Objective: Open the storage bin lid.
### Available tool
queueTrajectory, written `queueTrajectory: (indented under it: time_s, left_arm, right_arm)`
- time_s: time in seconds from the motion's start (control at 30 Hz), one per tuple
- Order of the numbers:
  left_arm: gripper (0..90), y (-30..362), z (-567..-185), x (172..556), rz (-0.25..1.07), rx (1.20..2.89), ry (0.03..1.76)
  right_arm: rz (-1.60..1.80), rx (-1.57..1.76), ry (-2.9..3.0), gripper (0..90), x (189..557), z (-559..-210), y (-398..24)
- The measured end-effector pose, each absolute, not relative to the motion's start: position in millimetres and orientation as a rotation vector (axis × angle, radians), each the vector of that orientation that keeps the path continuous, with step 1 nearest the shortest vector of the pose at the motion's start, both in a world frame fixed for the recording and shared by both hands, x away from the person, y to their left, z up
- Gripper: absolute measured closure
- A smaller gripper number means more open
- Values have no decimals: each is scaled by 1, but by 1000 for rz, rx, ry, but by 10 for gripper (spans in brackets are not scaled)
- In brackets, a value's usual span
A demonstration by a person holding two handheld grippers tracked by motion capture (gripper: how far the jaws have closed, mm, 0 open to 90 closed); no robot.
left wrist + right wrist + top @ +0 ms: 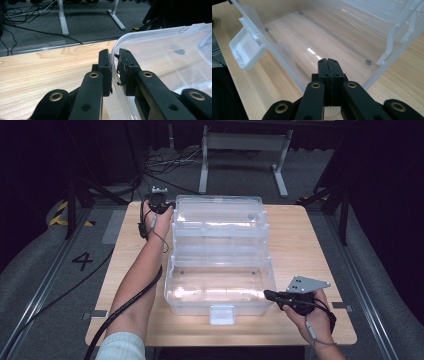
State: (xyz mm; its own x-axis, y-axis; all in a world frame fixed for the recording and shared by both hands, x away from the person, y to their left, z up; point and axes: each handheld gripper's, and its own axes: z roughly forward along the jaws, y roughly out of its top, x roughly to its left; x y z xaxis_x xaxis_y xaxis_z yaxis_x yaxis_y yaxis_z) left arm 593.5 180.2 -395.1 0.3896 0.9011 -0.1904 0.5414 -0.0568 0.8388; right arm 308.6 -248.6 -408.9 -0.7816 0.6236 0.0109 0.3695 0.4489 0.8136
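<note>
A clear plastic box stands open on the wooden table, its lid folded back on the far side. My left gripper is at the lid's far left corner. In the left gripper view its jaws straddle the lid's rim and pinch it. My right gripper rests at the box's near right corner. In the right gripper view its jaws are pressed together and point over that corner into the empty box, with nothing seen between the tips.
A white latch hangs at the box's front, also seen as the latch at the left. A white table frame and cables lie on the floor beyond. Bare wood lies to the right of the box.
</note>
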Motion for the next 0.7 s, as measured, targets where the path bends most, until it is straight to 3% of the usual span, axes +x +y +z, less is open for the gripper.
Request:
queueTrajectory:
  time_s: [0.27,0.33,0.7]
  left_arm:
    - [795,184,-395,592,480,1703,1265]
    - [734,188,-392,590,497,1685,1266]
    - [654,210,-366,563,550,1630,1214]
  right_arm:
    - [1241,851,2414,900,309,-409,-247]
    - [1241,854,2412,900,309,-409,-247]
    - [1243,844,2422,897,313,-409,-242]
